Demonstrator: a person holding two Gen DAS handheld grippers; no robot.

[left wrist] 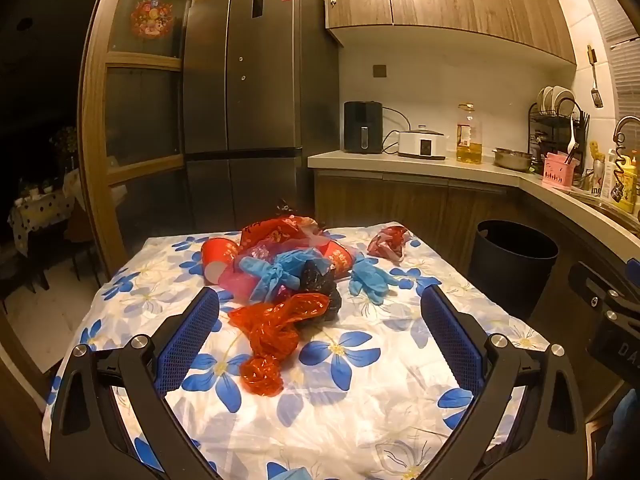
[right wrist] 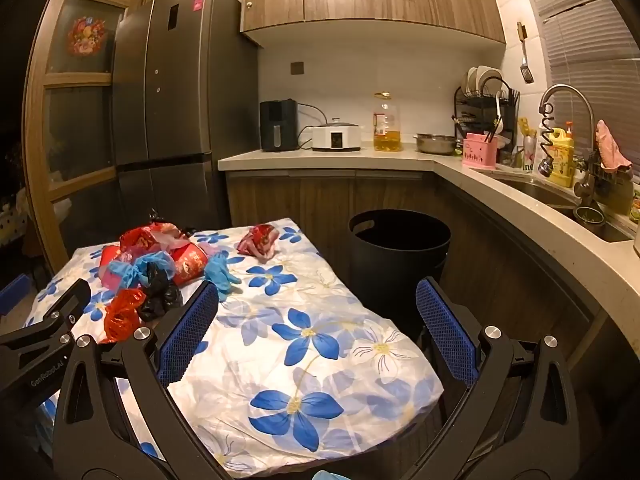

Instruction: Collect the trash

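A pile of trash lies on the flower-print table [left wrist: 360, 400]: a crumpled red plastic bag [left wrist: 276, 332], a black bag [left wrist: 320, 284], blue gloves [left wrist: 370, 278], red paper cups [left wrist: 218, 258] and a red wrapper [left wrist: 386, 242]. My left gripper [left wrist: 320, 320] is open and empty, its blue pads either side of the red bag, above the table. My right gripper [right wrist: 318, 312] is open and empty over the table's right part [right wrist: 320, 360], right of the pile [right wrist: 152, 276]. A black trash bin [right wrist: 398, 256] stands on the floor past the table's right edge; it also shows in the left wrist view [left wrist: 514, 264].
A fridge [left wrist: 244, 92] stands behind the table. A kitchen counter [right wrist: 328, 158] carries an air fryer, a cooker, an oil bottle [right wrist: 386, 124] and a dish rack. A sink with a tap [right wrist: 568, 128] is at the right. Wooden cabinets hang above.
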